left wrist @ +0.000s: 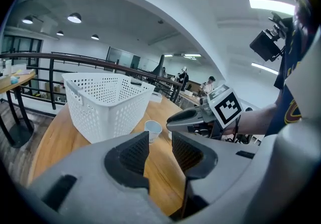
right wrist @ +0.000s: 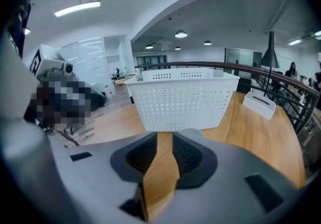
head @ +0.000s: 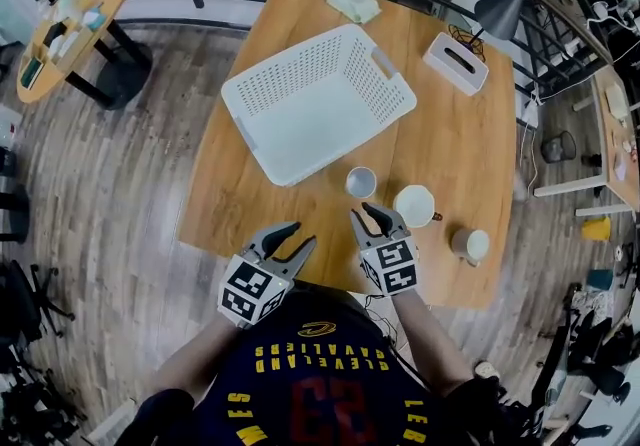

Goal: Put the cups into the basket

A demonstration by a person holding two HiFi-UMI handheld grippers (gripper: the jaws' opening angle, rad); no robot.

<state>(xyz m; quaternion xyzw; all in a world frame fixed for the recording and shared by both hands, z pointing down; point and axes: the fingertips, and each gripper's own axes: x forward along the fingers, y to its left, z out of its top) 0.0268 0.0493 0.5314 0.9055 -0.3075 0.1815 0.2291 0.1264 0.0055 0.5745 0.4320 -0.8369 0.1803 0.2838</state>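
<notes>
White perforated plastic basket (head: 318, 102) | seated on wooden table (head: 450, 134) | small white cup (head: 361, 181), wide white cup (head: 414, 205), grey mug (head: 470, 245) | placed outside basket, beside it | left gripper (head: 300, 236), right gripper (head: 365, 214) | jaws parted, nothing grasped

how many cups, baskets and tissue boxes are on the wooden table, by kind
cups: 3
basket: 1
tissue box: 1
total: 5

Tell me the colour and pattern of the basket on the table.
White basket, walls perforated with rows of small holes; clearest in the right gripper view.
</notes>
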